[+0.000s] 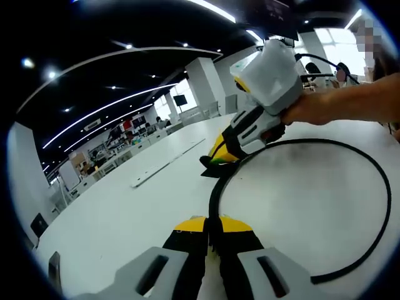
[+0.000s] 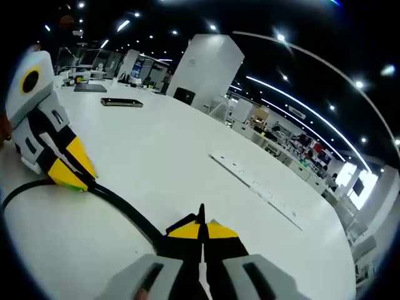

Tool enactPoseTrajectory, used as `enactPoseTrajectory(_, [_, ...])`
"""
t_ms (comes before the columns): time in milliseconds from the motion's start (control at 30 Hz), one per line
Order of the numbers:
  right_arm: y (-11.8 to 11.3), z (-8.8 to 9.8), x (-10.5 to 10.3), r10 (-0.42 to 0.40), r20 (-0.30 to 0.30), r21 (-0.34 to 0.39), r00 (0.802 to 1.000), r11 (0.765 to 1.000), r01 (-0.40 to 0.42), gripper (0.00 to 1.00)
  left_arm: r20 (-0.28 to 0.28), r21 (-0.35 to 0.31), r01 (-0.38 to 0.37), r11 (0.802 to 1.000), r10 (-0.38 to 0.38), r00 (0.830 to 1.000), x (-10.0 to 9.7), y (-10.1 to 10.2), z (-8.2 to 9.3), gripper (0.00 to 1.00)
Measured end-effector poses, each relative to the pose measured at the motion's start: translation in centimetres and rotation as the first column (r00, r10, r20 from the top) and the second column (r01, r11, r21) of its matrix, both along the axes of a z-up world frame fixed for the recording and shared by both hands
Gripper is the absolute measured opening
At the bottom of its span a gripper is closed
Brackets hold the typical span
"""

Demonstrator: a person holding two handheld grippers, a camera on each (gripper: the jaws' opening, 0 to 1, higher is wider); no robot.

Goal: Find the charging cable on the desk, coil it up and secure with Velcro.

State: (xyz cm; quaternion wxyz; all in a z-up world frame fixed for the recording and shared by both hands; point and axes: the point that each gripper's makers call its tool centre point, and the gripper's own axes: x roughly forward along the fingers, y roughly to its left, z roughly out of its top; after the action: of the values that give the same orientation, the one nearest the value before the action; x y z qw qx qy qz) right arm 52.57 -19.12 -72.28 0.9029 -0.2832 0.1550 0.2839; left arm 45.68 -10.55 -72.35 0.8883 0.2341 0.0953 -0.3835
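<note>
A black charging cable [image 1: 369,181] lies in a wide loop on the white desk [image 1: 112,206]. My left gripper [image 1: 212,226] is shut on the cable near the bottom of the left gripper view. From there the cable runs up to my right gripper [image 1: 215,162], held by a hand [image 1: 312,107] and shut on the cable, with a small green bit at its tips. In the right gripper view, my right gripper [image 2: 201,229] grips the cable [image 2: 128,212], which leads left to the left gripper [image 2: 74,178].
A long white strip [image 1: 169,164] [image 2: 256,187] lies flat farther out on the desk. A dark flat device [image 2: 122,102] and a laptop [image 2: 90,87] rest near the far edge. A white pillar [image 2: 203,69] stands beyond. People sit at the far right [image 1: 340,72].
</note>
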Motion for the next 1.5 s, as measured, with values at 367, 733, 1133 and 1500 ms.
enactPoseTrajectory(367, [-0.02, -0.27, 0.03, 0.000, -0.003, -0.004, 1.000, 1.000, 0.000, 0.03, 0.001, 0.000, 0.000, 1.000, 0.000, 1.000, 0.02, 0.00, -0.05, 0.07])
enactPoseTrajectory(733, [-0.04, -0.48, 0.24, -0.002, -0.002, -0.006, 1.000, 1.000, 0.002, 0.03, 0.000, -0.001, -0.001, 1.000, 0.001, 1.000, -0.02, 0.03, -0.17, 0.07])
enactPoseTrajectory(1133, [0.05, -0.68, 0.25, 0.000, 0.000, -0.027, 1.000, 1.000, 0.000, 0.03, 0.000, -0.002, -0.001, 1.000, 0.001, 1.000, -0.05, 0.06, -0.20, 0.07])
enactPoseTrajectory(1500, [0.08, -0.78, 0.26, 0.004, -0.002, -0.034, 1.000, 0.999, -0.004, 0.03, -0.001, -0.004, -0.001, 1.000, 0.001, 1.000, -0.04, 0.11, -0.21, 0.07])
